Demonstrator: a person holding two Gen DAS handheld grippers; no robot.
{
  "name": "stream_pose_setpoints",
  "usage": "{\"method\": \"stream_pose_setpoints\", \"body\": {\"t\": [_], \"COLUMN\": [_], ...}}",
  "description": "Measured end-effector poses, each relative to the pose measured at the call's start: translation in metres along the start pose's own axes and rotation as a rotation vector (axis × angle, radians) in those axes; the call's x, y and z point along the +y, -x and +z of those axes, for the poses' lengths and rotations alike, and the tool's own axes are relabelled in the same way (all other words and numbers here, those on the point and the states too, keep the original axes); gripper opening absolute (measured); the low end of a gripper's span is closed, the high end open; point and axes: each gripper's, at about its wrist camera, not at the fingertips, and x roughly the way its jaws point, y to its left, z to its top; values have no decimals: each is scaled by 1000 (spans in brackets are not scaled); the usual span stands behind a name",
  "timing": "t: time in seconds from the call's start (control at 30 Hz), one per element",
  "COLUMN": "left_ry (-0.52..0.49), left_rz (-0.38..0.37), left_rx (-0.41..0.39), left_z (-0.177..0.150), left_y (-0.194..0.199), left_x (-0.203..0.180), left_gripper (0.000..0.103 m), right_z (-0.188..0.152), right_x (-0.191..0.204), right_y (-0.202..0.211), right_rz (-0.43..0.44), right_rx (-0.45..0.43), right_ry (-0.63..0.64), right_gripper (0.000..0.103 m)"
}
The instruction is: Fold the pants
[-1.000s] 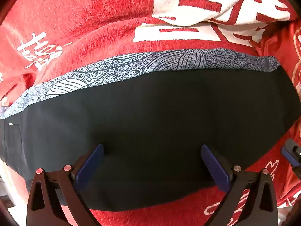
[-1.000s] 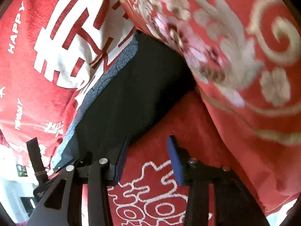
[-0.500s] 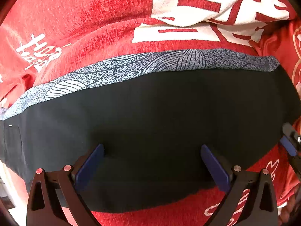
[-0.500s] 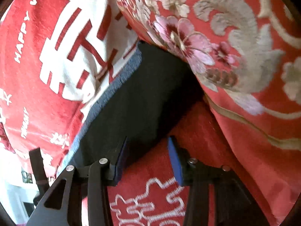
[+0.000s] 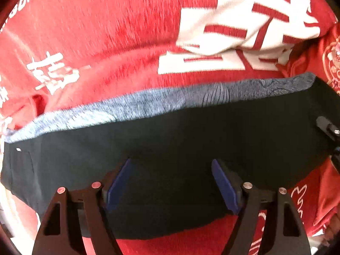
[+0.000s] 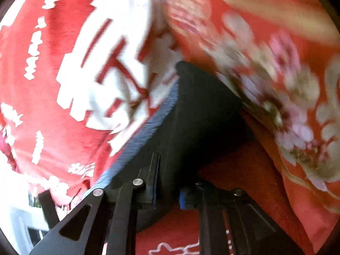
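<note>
**Dark pants on a red blanket, both grippers at the near edge**

Red blanket point(image 5: 110, 34) covers everything under the pants, soft and fuzzy, with big white shapes and small white writing on it. A second red cloth with gold swirls and pink flowers point(image 6: 276, 68) lies on the right side. It is very blurry in your right view.

Your pants point(image 5: 180, 144) lie flat across the blanket, stretched from left to right in the left view. They are dark, almost black. Along their far edge runs a blue-gray strip with leaf lines point(image 5: 148, 104). A tiny white dot sits near the left end of the pants.

Your left gripper point(image 5: 171, 182) is low over the near part of the pants. Its two blue pads point(image 5: 225, 184) stand wide apart, with dark cloth showing between them. They are not pinching anything that you can see. The near edge of the pants runs just under the black gripper arms, and red blanket shows below it.

Your right gripper point(image 6: 167, 195) is at the right end of the pants point(image 6: 191, 116). A fold of the dark cloth sits between its two fingers, and the gap there is narrow. The fingers look closed on the pants, though the blur makes it hard to be sure. In the left view you can see the tip of this gripper point(image 5: 328, 127) at the far right, touching the end of the pants. The flowered cloth lies right beside that end.
</note>
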Motion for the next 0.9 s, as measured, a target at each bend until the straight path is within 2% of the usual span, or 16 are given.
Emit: {"method": "stream_pose_setpoints", "body": {"t": [0.03, 0.1, 0.13, 0.17, 0.23, 0.37, 0.43, 0.63, 0.77, 0.9], "left_ry": [-14, -62, -98, -141, -179, -113, -95, 1, 44, 125], "left_rz": [-2, -22, -4, 27, 35, -84, -95, -142, -97, -36], "left_rx": [3, 63, 67, -5, -22, 52, 55, -31, -35, -12], "left_z": [1, -1, -5, -9, -10, 2, 2, -18, -32, -45], "left_y": [-4, -22, -29, -26, -25, -27, -20, 23, 36, 30], "left_x": [-3, -15, -23, -30, -34, -12, 0, 75, 141, 213], "left_gripper": [79, 80, 84, 85, 85, 85, 85, 85, 85, 85], "right_z": [-1, -3, -3, -4, -7, -12, -17, -49, -82, -128], "right_x": [7, 22, 29, 35, 50, 87, 105, 172, 220, 265], "right_y": [6, 14, 17, 17, 20, 19, 22, 14, -19, -69], "right_rz": [12, 28, 33, 40, 36, 26, 20, -18, -24, -51], "right_rx": [-5, -13, -16, -11, -16, -27, -33, -22, 31, 114], "right_ry": [22, 65, 80, 92, 136, 225, 261, 418, 494, 589], "right_gripper": [15, 15, 15, 15, 15, 15, 15, 15, 15, 16]}}
